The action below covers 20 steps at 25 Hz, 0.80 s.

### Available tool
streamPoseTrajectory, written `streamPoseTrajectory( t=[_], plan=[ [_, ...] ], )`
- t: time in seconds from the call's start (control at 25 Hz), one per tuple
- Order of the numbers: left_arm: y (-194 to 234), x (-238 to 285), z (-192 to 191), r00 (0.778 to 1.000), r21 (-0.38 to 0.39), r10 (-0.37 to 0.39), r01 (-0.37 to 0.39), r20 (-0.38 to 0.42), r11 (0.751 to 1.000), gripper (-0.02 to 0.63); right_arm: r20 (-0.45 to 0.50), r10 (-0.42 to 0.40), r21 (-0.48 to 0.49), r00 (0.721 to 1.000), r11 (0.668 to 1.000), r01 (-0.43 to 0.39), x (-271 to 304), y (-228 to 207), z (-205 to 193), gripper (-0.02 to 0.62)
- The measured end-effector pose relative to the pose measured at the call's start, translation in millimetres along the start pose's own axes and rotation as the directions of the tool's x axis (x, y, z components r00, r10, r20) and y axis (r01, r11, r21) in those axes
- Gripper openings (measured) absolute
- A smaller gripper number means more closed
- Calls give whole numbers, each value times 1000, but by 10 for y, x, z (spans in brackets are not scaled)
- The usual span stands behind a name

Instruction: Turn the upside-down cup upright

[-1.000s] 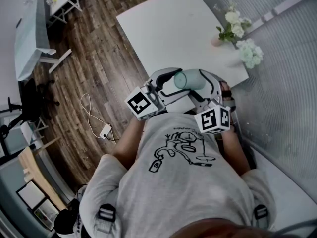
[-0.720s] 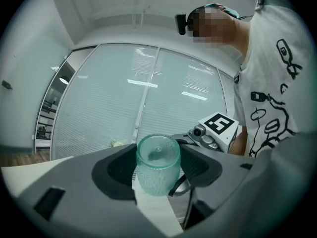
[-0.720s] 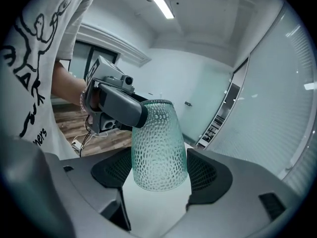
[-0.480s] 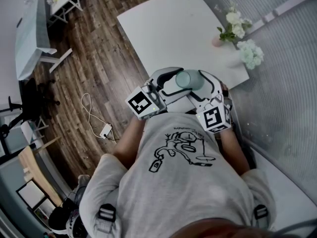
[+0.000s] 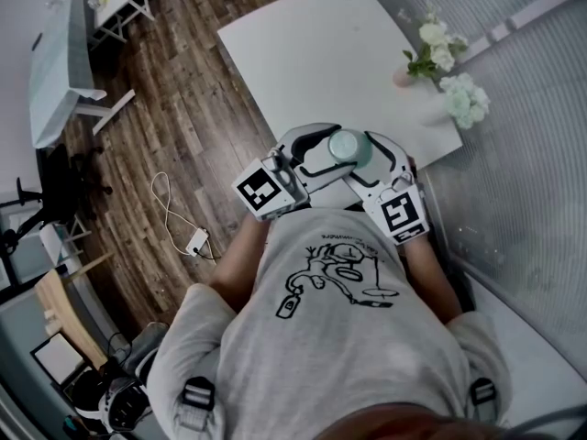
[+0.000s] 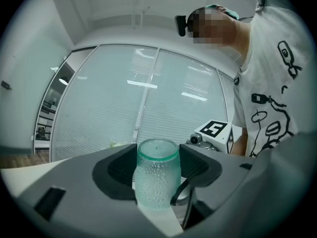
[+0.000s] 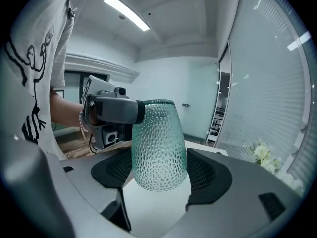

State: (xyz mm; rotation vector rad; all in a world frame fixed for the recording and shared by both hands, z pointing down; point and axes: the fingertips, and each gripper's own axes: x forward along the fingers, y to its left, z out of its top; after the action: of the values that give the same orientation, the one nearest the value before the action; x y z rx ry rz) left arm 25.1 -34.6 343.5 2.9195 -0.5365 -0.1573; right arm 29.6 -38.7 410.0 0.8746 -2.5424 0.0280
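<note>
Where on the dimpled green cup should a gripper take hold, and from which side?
Best take the cup by its dimpled side wall, coming in from the side with one jaw on each flank, as the right gripper does. The round wall fits between the jaws, and both ends stay free for turning.

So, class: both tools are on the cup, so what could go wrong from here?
1. The left tool and right tool both clamp the cup; if they twist against each other, the dimpled surface may slip free.
2. It hangs near the table's edge, so a dropped cup could miss the table and hit the wooden floor.
</note>
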Motion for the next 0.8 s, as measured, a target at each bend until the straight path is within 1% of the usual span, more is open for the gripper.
streamPoseTrajectory(
  t=[0.36,0.64,0.8],
  plan=[
    [-5,42,-8,1000,17,-1,1,-15,1000,267,52,58,99,997,993,-63,39,29,-61,356],
    [-38,55,14,1000,35,0,0,-26,999,265,113,95,191,989,975,-116,48,76,-31,354],
    [-45,52,24,1000,31,-6,7,-25,999,262,134,114,210,984,967,-141,59,97,-40,354]
  ],
)
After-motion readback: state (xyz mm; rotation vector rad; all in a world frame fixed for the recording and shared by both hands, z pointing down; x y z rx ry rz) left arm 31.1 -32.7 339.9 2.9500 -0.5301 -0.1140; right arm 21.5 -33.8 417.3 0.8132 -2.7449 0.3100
